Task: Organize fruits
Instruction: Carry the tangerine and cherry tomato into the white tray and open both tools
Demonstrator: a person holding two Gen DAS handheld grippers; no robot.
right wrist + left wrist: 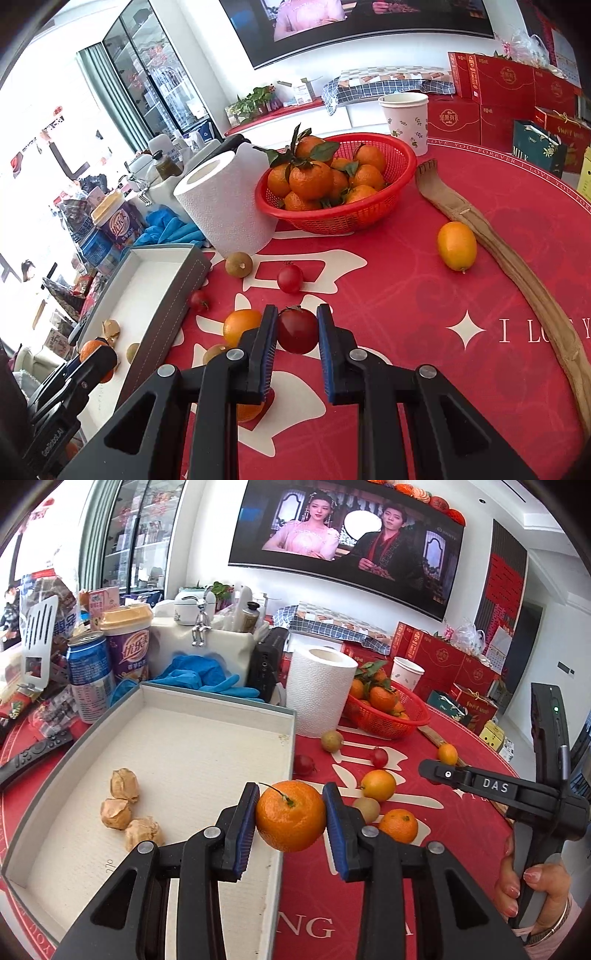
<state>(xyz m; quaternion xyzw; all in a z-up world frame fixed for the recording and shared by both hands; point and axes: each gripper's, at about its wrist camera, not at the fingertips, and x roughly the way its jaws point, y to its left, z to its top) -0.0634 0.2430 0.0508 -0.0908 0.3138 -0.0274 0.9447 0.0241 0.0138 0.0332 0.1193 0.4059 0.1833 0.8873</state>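
My left gripper (290, 814) is shut on a mandarin (290, 816) and holds it over the right edge of the white box tray (184, 760). Three husked physalis (123, 805) lie in the tray. My right gripper (296, 330) is shut on a cherry tomato (297, 329) above the red tablecloth. Loose fruits lie on the cloth: kumquats (457, 245) (378, 785), cherry tomatoes (290, 277) (198, 300), longans (238, 264) (366, 808), and a small mandarin (398, 825). The right gripper also shows in the left wrist view (428, 766).
A red basket (369, 218) of leafy mandarins stands behind the loose fruit. A paper roll (225, 206), paper cup (404, 118) and wooden back scratcher (517, 269) are near it. Cans, cups, blue gloves (207, 675) and a remote (33, 755) crowd the tray's far side.
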